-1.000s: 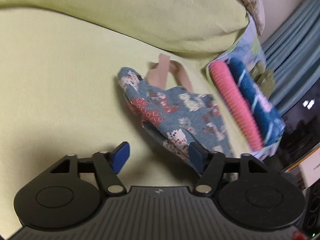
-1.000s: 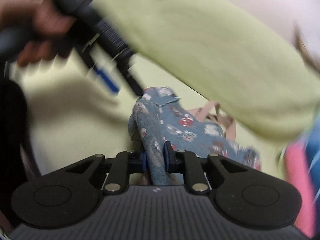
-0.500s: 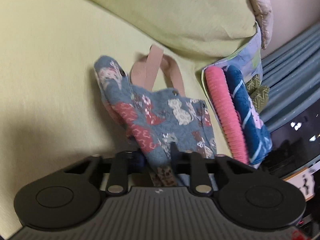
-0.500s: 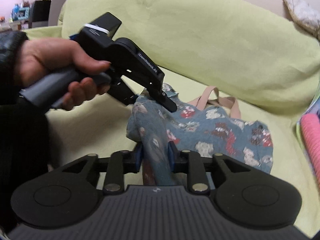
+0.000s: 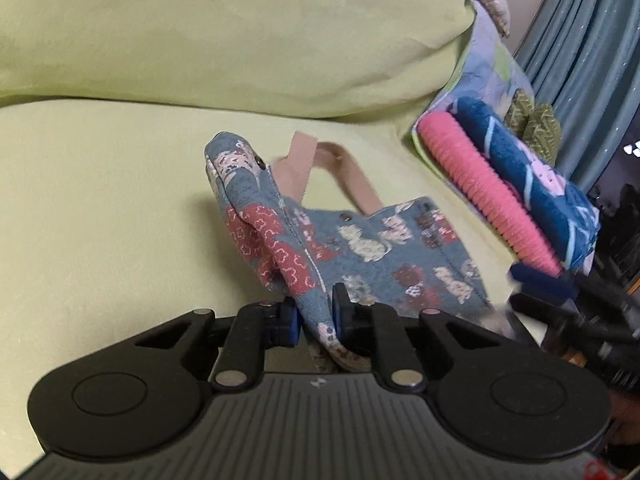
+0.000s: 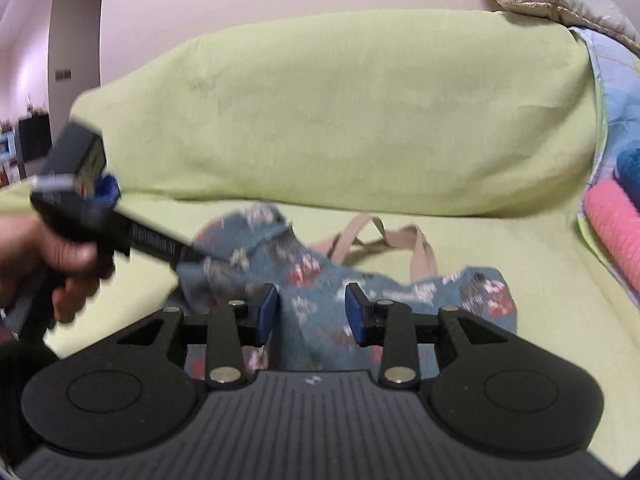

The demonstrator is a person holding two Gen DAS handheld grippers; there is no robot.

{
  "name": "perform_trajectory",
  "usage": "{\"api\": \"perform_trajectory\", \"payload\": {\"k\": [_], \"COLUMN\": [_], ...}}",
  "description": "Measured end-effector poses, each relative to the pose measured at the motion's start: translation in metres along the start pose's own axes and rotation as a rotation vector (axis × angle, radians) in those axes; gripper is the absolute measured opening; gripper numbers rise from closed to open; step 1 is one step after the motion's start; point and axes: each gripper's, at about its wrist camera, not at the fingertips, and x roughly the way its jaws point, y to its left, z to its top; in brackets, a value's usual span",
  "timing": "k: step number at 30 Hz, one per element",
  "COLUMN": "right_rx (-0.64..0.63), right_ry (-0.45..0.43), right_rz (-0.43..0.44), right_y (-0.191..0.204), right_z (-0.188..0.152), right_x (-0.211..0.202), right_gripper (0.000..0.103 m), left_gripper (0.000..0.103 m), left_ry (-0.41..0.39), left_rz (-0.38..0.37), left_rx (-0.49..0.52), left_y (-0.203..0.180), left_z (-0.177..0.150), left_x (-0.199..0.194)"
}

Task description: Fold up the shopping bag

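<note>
Left claw (image 5: 314, 314) clamps shopping bag (image 5: 384, 256) | right claw (image 6: 311, 312) wide | right view only: hand (image 6: 44, 256)

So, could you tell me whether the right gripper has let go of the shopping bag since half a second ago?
Yes. The right gripper was shut on the shopping bag; now its jaws stand apart, with the cloth loose between them on the green sofa.

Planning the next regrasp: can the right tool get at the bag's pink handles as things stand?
Probably yes. The right tool is open over the shopping bag, and the pink handles lie exposed just beyond it on the green sofa. The left tool pinches the bag off to one side, not in the path.
</note>
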Motion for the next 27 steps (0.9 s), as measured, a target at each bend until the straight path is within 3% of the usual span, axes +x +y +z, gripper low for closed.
{"api": "perform_trajectory", "payload": {"k": [5, 8, 10, 14, 18, 21, 27], "right_rx": [0.014, -0.034, -0.024, -0.096, -0.06, -0.055, -0.185], "right_ry": [0.016, 0.074, 0.112, 0.3, 0.261, 0.227, 0.3], "right_rz": [-0.009, -0.089, -0.098, -0.036, -0.037, -0.009, 0.037], "right_y": [-0.002, -0.003, -0.011, -0.007, 0.005, 0.027, 0.072], "right_z": [0.001, -0.006, -0.012, -0.039, -0.035, -0.032, -0.067], "right_x": [-0.002, 0.008, 0.023, 0.067, 0.043, 0.012, -0.012], "right_gripper": [0.034, 0.034, 0.035, 0.044, 0.045, 0.045, 0.045], "left_gripper": [0.016, 0.016, 0.016, 0.02, 0.048, 0.053, 0.056], "left_ry": [0.02, 0.015, 0.011, 0.027, 0.06, 0.066, 0.097], "left_rz": [-0.006, -0.013, -0.014, -0.002, 0.01, 0.005, 0.017], "left_rx": [-0.003, -0.014, -0.019, -0.028, -0.054, -0.071, -0.075], "left_y": [0.008, 0.009, 0.007, 0.007, 0.008, 0.008, 0.006], "left_z": [-0.007, -0.009, -0.009, -0.008, -0.016, -0.027, -0.048], "left_x": [0.006, 0.005, 0.004, 0.008, 0.006, -0.001, -0.003]}}
